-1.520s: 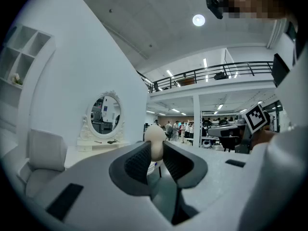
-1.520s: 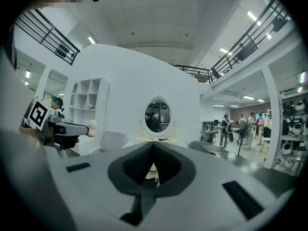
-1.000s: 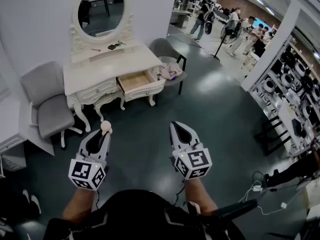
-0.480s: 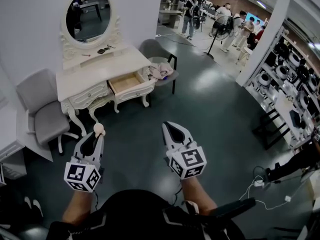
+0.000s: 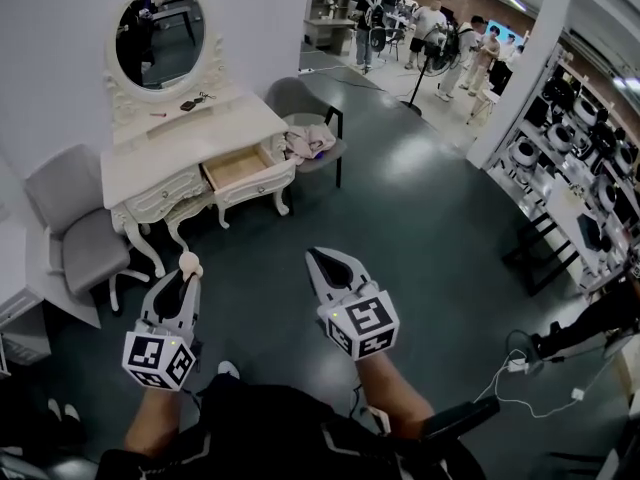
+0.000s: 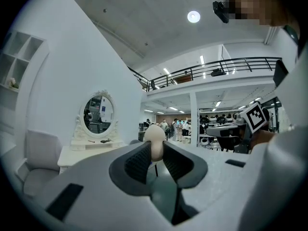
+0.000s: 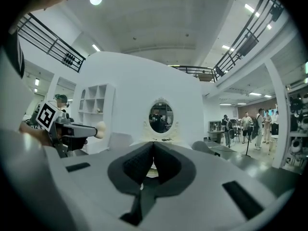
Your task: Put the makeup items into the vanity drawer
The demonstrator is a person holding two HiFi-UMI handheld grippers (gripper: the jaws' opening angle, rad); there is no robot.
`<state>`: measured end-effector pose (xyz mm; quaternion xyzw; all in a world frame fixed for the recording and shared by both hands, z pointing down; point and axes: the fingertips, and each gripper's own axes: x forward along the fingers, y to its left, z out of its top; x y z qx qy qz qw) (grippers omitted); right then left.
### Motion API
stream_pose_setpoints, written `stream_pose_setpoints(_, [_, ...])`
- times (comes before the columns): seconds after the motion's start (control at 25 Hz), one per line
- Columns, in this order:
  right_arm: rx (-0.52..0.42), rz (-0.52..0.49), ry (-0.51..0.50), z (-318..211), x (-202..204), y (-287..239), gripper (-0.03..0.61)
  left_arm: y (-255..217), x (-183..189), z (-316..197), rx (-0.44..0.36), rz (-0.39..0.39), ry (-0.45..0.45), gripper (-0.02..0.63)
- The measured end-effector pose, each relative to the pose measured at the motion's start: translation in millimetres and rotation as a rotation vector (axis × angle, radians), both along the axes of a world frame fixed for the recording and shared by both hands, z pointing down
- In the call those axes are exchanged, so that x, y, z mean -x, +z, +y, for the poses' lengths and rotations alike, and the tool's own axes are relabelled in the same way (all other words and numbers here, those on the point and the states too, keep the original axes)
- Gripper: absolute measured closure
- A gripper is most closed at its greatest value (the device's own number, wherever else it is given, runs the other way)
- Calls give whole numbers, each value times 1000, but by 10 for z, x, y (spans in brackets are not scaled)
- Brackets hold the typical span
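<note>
My left gripper (image 5: 184, 271) is shut on a beige egg-shaped makeup sponge (image 5: 188, 263), which sticks out past its fingertips. In the left gripper view the sponge (image 6: 154, 137) sits pinched between the dark pads. My right gripper (image 5: 327, 264) is shut with nothing in it; its pads meet in the right gripper view (image 7: 153, 152). Both are held level over the dark floor, well short of the white vanity (image 5: 190, 140). Its right drawer (image 5: 240, 168) stands pulled out and looks empty. Small dark items (image 5: 190, 103) and a thin pink stick (image 5: 158, 114) lie on the shelf under the oval mirror (image 5: 155, 36).
A grey chair (image 5: 75, 230) stands left of the vanity. Another chair with cloth on it (image 5: 308, 138) stands right of the open drawer. Several people and a standing fan (image 5: 428, 63) are far behind, shelving (image 5: 570, 163) runs along the right, and cables (image 5: 520, 368) lie on the floor.
Both grippers have drifted left and slightly down in the head view, the sponge still gripped. The vanity has slid toward the upper left of the picture.
</note>
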<state>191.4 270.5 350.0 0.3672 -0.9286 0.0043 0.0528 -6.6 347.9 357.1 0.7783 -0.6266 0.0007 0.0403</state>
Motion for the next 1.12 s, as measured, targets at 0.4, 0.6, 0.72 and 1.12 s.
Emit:
stream_pose_setpoints(0.4, [-23,12,61,-605,296,-33,574,-4,365,-666,-42,24,42,534])
stream_pose_setpoints(0.6, [-17,7,113,-1026,559,-26,574,-18,663,-1105,-50,28,76,534])
stream_pose_setpoints(0.72, [-8,11,139,-1306,758,9,574,-22,893,-1388,-58,18,92,534])
stream_pose_setpoints(1.12, [16,23,121,-2040,1459,66,574,92,1549,-2155,-37,43,98,534])
